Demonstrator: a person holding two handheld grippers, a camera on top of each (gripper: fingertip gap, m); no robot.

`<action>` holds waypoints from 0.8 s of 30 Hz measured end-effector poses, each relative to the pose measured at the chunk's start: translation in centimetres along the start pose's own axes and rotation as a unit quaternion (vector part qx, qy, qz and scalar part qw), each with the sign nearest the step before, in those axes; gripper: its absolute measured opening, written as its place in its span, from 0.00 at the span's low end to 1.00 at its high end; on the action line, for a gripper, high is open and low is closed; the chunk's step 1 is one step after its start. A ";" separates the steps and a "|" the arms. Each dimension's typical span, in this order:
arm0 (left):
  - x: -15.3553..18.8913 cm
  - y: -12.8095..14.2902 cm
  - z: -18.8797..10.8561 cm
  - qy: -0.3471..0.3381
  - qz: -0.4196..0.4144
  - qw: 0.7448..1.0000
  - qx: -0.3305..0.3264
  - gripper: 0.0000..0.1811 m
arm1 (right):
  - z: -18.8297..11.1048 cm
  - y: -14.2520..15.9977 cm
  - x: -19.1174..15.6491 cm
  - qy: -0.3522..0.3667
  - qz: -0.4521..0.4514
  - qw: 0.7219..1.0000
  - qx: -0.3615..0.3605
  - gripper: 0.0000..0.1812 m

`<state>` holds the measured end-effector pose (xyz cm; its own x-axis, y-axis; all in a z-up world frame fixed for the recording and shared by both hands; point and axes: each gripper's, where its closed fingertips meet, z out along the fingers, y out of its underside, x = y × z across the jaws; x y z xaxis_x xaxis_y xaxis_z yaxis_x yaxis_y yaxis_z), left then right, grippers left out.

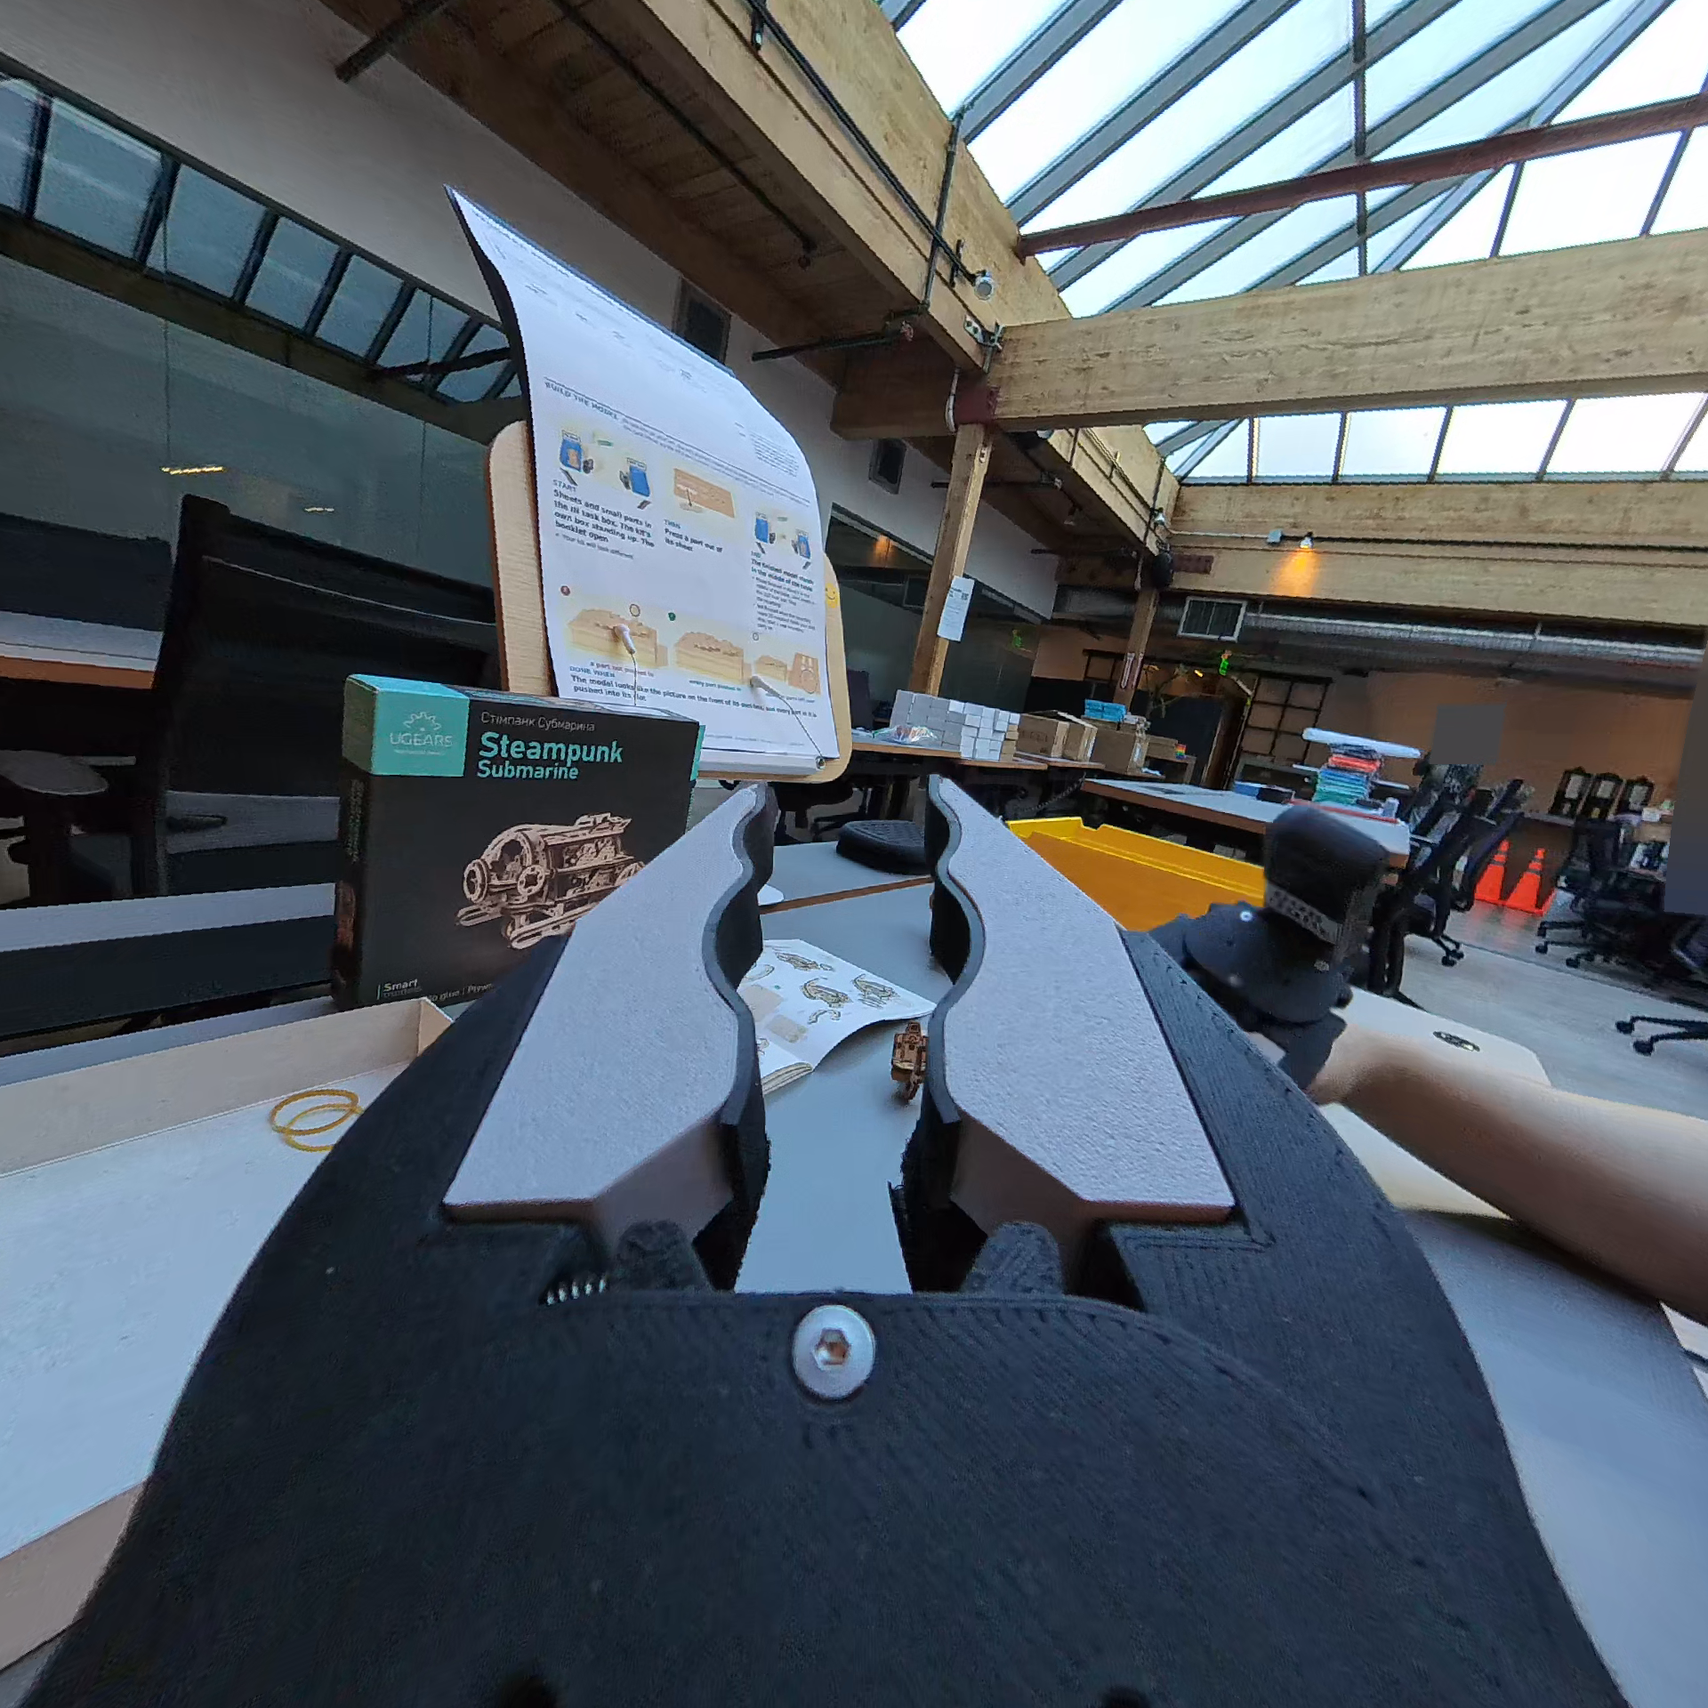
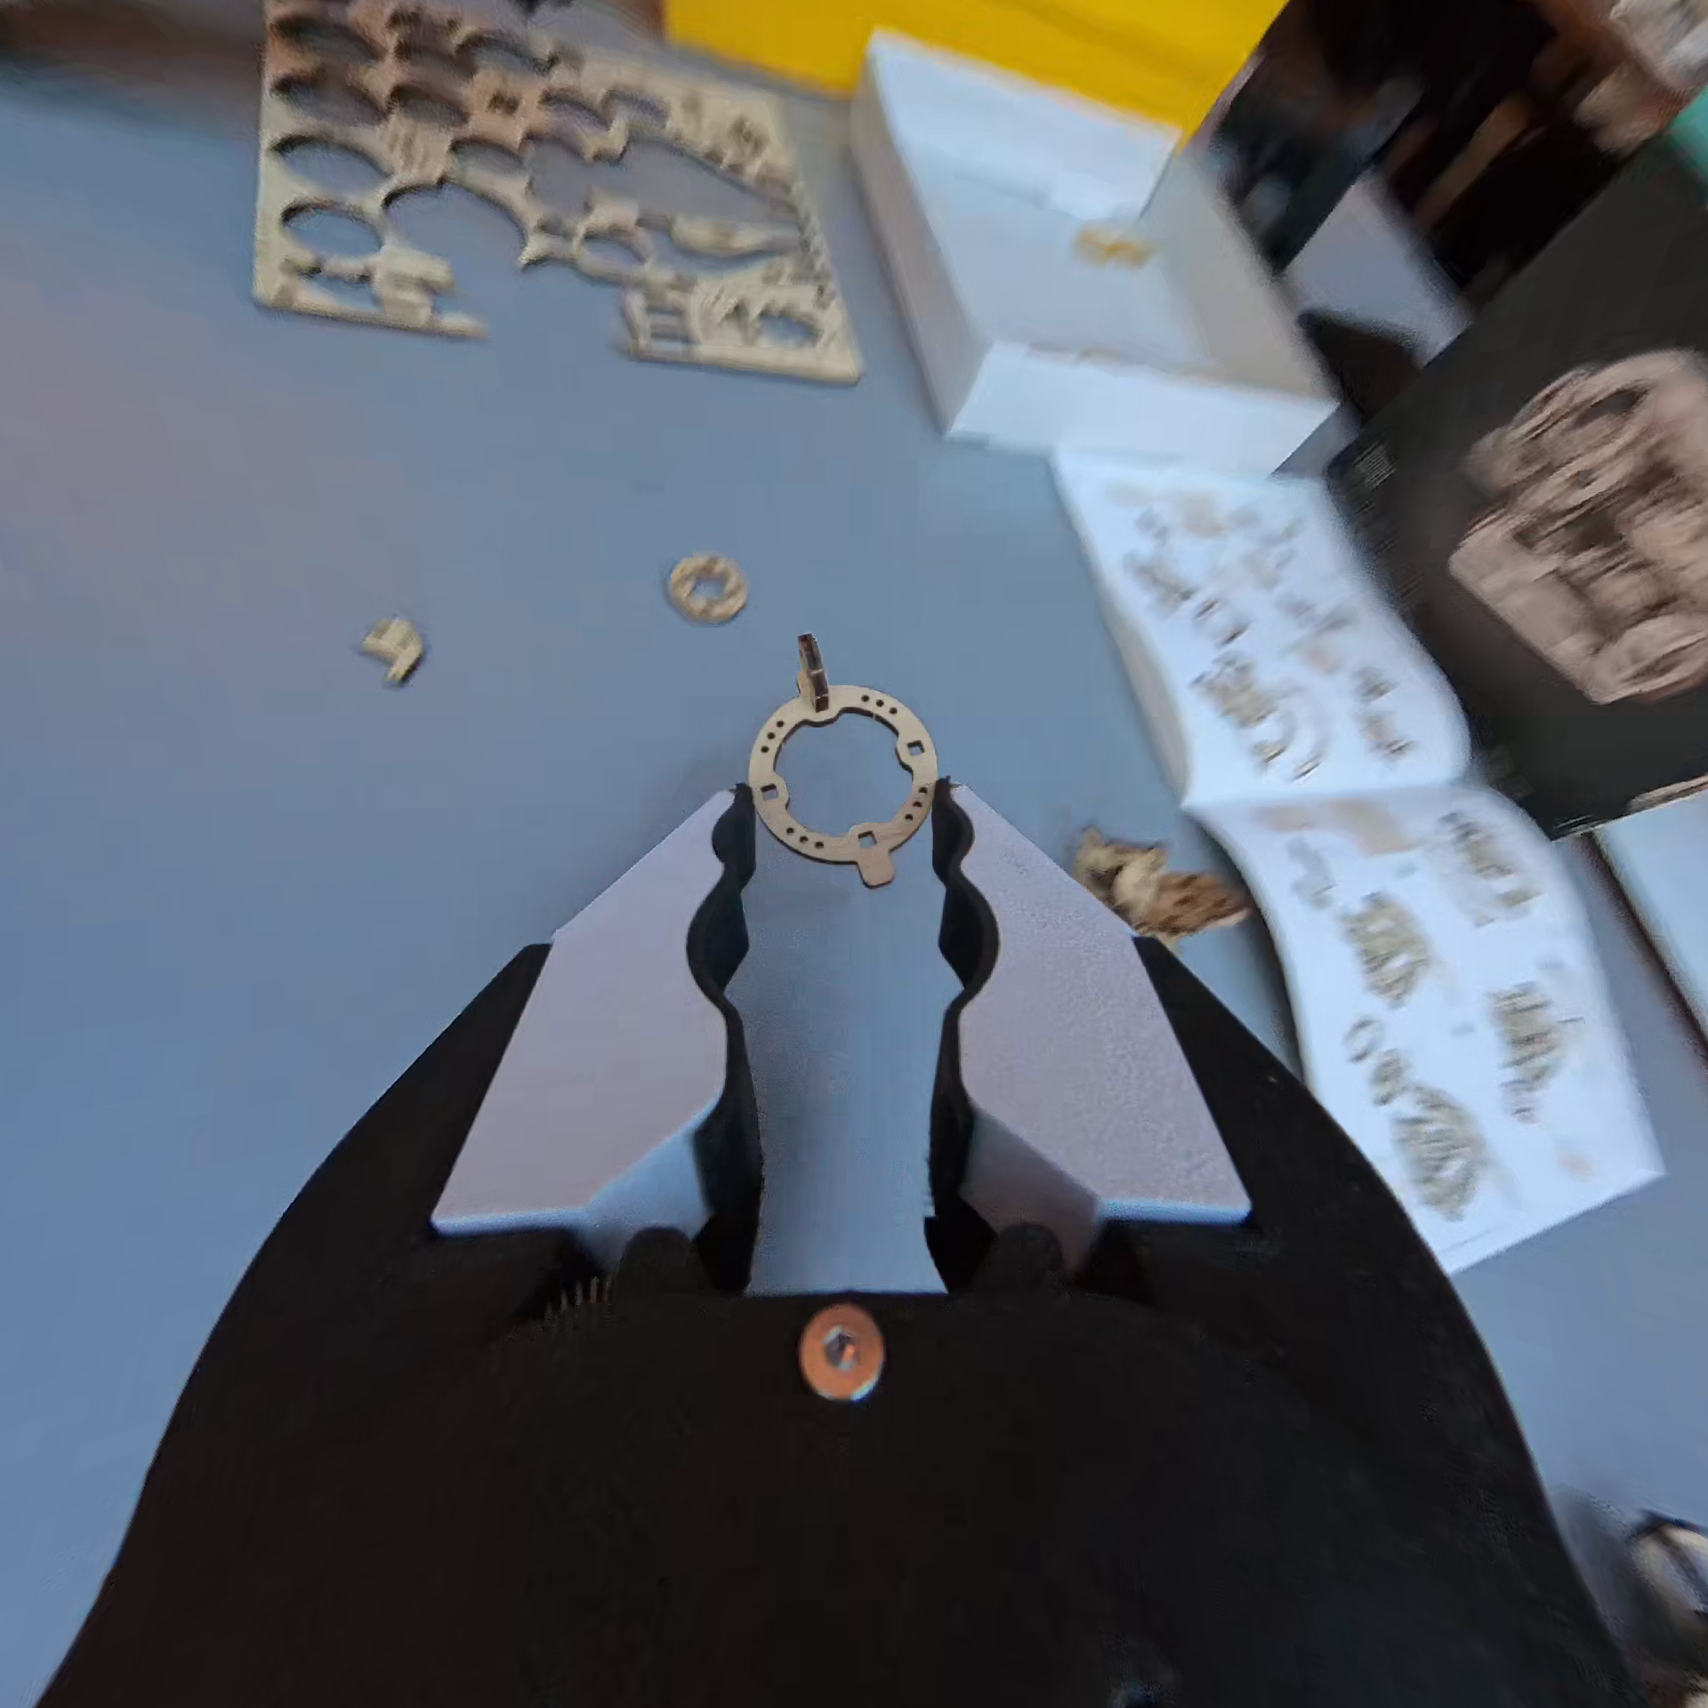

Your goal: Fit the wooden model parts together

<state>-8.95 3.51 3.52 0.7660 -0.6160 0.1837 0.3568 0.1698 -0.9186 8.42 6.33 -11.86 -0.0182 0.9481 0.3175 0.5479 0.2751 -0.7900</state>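
Right gripper (image 2: pixel 843 797) pinches wooden ring (image 2: pixel 843 772) above grey table (image 2: pixel 277 832); left gripper (image 1: pixel 848 813) agape, empty, w/ kit box (image 1: pixel 513 841) far left.

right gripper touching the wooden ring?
Touching. Right wrist view: both fingertips of the right gripper press the wooden ring's opposite edges, holding it above the table.

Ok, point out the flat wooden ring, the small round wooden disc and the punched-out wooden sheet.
flat wooden ring (image 2: pixel 786 739): right wrist view, left band.
small round wooden disc (image 2: pixel 686 591): right wrist view, left rim.
punched-out wooden sheet (image 2: pixel 813 356): right wrist view, near corner.
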 end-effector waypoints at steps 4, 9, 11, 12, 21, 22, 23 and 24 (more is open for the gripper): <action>-0.1 -0.1 -0.1 -0.004 0.004 1.000 0.001 0.17 | -0.3 -4.2 5.6 0.154 -0.112 0.982 0.023 0.21; -0.5 0.6 0.0 -0.009 0.001 1.000 -0.010 0.16 | 1.2 -6.3 10.4 0.209 -0.169 0.963 0.001 0.21; -0.7 0.7 0.0 -0.011 0.001 1.000 -0.013 0.17 | 1.9 -6.5 11.2 0.210 -0.177 0.962 -0.006 0.21; -0.7 0.7 0.0 -0.011 0.001 1.000 -0.013 0.17 | 2.0 -6.2 11.5 0.216 -0.184 0.959 -0.017 0.21; -0.4 -0.5 -0.3 -0.006 0.001 1.000 0.002 0.17 | 0.5 -3.9 11.4 0.229 -0.172 0.958 -0.015 0.21; -0.4 -0.4 -0.3 -0.007 0.001 1.000 0.001 0.17 | 0.2 -3.8 11.2 0.225 -0.161 0.961 -0.005 0.21; -0.4 -0.3 -0.3 -0.007 0.001 1.000 0.000 0.17 | 0.0 -3.8 10.9 0.222 -0.156 0.962 0.006 0.21; -0.4 -0.2 -0.2 -0.007 0.001 1.000 -0.002 0.17 | -0.1 -3.8 10.7 0.222 -0.159 0.962 0.010 0.21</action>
<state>-9.47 3.58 3.54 0.7742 -0.6046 0.1873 0.3537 0.1678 -0.9202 6.19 15.38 -5.39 0.1789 0.6557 0.7335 0.5581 0.5463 -0.6245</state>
